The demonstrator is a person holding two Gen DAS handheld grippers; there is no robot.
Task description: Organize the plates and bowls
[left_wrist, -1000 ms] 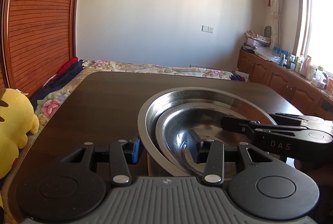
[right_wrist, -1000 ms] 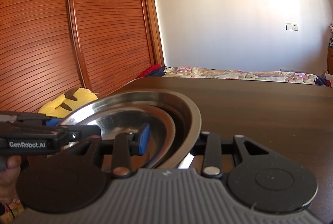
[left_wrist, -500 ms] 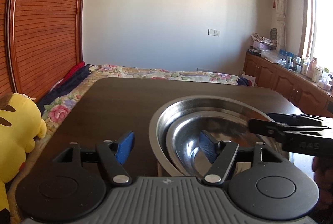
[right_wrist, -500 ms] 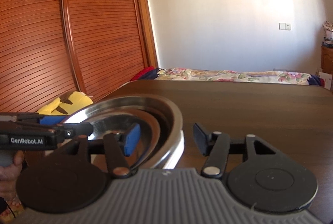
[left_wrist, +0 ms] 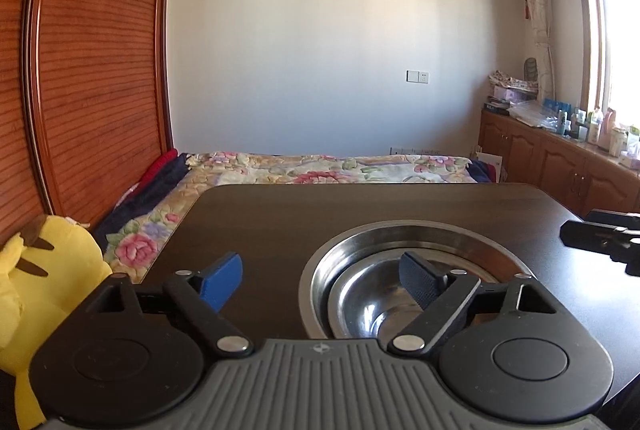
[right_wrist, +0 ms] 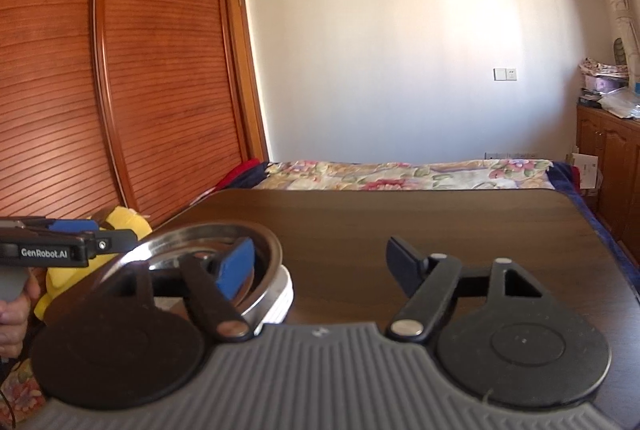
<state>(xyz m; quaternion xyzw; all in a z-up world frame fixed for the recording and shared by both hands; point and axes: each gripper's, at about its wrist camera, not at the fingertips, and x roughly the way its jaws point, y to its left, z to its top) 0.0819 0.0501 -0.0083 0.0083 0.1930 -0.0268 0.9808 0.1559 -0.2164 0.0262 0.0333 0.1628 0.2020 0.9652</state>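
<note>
- Left wrist view: the left gripper (left_wrist: 320, 280) now stands with its jaws spread wide, where a second ago they pinched the near rim of the steel bowls — it has let go and is backing off toward the near edge of the table (left_wrist: 280, 214).
- The small bowl (left_wrist: 374, 304) sits nested inside the large bowl (left_wrist: 420, 232), both resting on the table's near right part, and no finger touches them in this view.
- The blue pad (left_wrist: 222, 280) hangs over bare wood to the left of the rim; the black pad (left_wrist: 418, 280) hovers above the small bowl's hollow, apart from the metal as far as I can tell.
- Over on the right wrist view, the right gripper (right_wrist: 322, 264) is gaping just as wide and pulling away too — a second ago it was clamped on the far side of that same rim.
- From that side a white stack of plates (right_wrist: 280, 300) peeks out under the large bowl; how many, I cannot tell.
- My read: both claws releasing together means the nested pair has just been set down, so this stacking step looks done.
- A yellow plush toy (left_wrist: 44, 270) lies off the left edge, out of play.
</note>
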